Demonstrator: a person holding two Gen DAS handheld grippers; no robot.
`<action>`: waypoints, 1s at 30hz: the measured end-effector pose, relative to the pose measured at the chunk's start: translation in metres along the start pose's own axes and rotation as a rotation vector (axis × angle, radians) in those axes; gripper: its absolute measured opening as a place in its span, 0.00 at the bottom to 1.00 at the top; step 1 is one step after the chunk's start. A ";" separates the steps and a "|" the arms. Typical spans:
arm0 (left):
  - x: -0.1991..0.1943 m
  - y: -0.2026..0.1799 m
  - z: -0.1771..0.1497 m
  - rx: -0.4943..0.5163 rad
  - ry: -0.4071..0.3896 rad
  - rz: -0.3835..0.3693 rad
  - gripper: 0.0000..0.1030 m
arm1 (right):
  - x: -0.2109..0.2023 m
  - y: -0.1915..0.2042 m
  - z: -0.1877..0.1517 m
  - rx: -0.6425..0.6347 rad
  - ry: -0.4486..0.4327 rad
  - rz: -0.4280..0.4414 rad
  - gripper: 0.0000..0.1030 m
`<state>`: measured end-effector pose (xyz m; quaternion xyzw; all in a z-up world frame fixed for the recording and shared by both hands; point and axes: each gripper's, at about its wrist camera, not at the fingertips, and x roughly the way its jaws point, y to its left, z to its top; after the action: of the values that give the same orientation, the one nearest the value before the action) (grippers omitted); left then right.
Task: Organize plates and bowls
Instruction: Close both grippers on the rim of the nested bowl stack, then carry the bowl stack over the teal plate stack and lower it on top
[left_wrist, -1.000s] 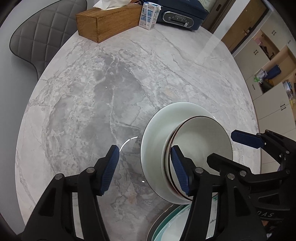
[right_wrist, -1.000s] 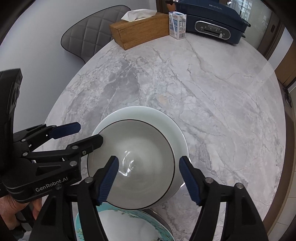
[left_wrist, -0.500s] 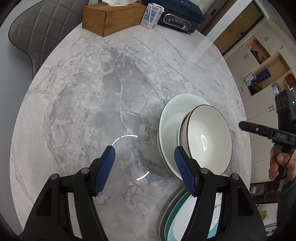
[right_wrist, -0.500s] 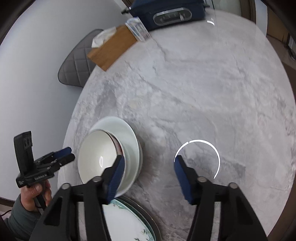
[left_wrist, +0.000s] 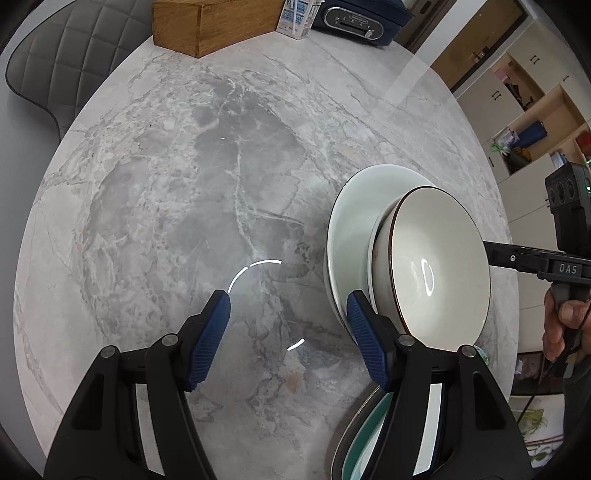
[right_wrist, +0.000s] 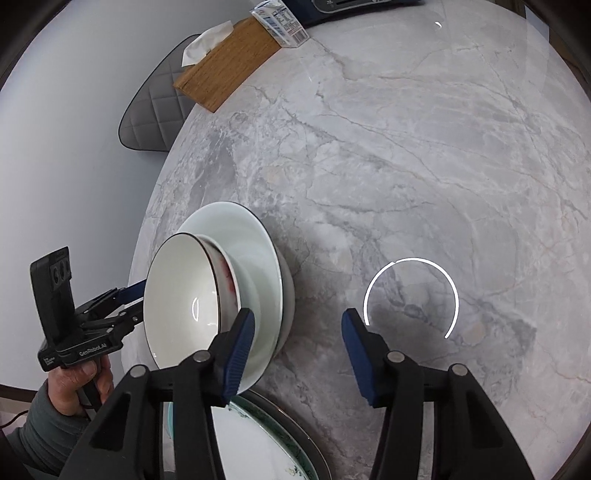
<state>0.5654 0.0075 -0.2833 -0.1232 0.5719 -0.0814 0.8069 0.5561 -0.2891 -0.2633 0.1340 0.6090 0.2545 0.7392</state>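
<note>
We see a white dark-rimmed bowl (left_wrist: 436, 266) nested in a pale green bowl (left_wrist: 354, 218) near the table (left_wrist: 221, 166) edge, both hand-held grippers (left_wrist: 286, 332) (right_wrist: 295, 347) part-open, empty.

the marble table (left_wrist: 184, 192) is showing a polished grey veined top; the white bowl (left_wrist: 436, 266) and pale plate (left_wrist: 351, 221) are gleaming like glazed ceramic; the tissue box (right_wrist: 229, 62) is looking like matt grained wood
</note>
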 end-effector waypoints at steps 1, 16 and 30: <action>0.002 0.000 0.001 -0.005 0.002 -0.001 0.61 | 0.000 -0.002 -0.001 0.009 0.004 0.013 0.52; 0.029 -0.002 0.009 -0.009 0.019 -0.012 0.49 | 0.022 -0.008 -0.002 -0.007 0.031 0.028 0.36; 0.038 -0.024 0.011 0.024 -0.005 -0.028 0.09 | 0.044 0.006 -0.011 -0.031 0.039 0.086 0.23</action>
<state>0.5888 -0.0242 -0.3069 -0.1218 0.5671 -0.0994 0.8085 0.5494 -0.2613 -0.2996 0.1436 0.6129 0.2981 0.7176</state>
